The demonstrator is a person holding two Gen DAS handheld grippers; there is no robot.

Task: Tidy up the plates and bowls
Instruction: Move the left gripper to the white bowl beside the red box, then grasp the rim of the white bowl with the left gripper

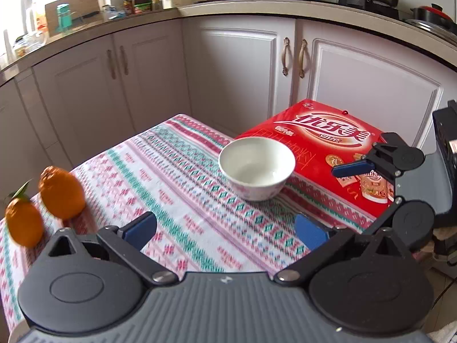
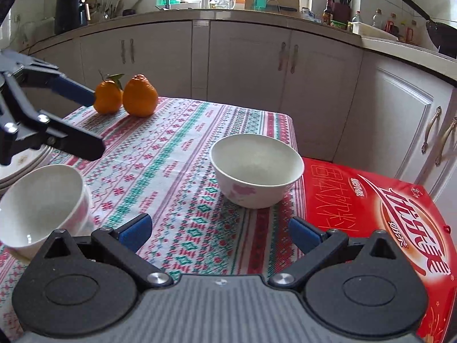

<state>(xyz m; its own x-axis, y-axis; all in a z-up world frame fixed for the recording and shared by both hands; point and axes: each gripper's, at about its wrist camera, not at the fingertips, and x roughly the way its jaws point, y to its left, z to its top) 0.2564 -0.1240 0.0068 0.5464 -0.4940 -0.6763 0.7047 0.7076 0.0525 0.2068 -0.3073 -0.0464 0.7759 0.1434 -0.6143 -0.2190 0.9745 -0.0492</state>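
A white bowl with pink flowers (image 1: pixel 257 167) (image 2: pixel 257 168) stands upright on the patterned tablecloth beside a red box. My left gripper (image 1: pixel 225 228) is open and empty, a short way in front of it. My right gripper (image 2: pixel 218 228) is open and empty, just short of the same bowl; it also shows at the right of the left wrist view (image 1: pixel 322 197). A second bowl (image 2: pixel 40 205), nested on another, sits at the left of the right wrist view. White plates (image 2: pixel 25 163) lie behind it, under my left gripper (image 2: pixel 91 120).
A red snack box (image 1: pixel 331 145) (image 2: pixel 380 217) lies on the table's right side. Two oranges (image 1: pixel 42 203) (image 2: pixel 125 95) sit at the table's far left corner. The tablecloth (image 1: pixel 177 171) covers the table. White kitchen cabinets (image 1: pixel 237 71) stand beyond the table edge.
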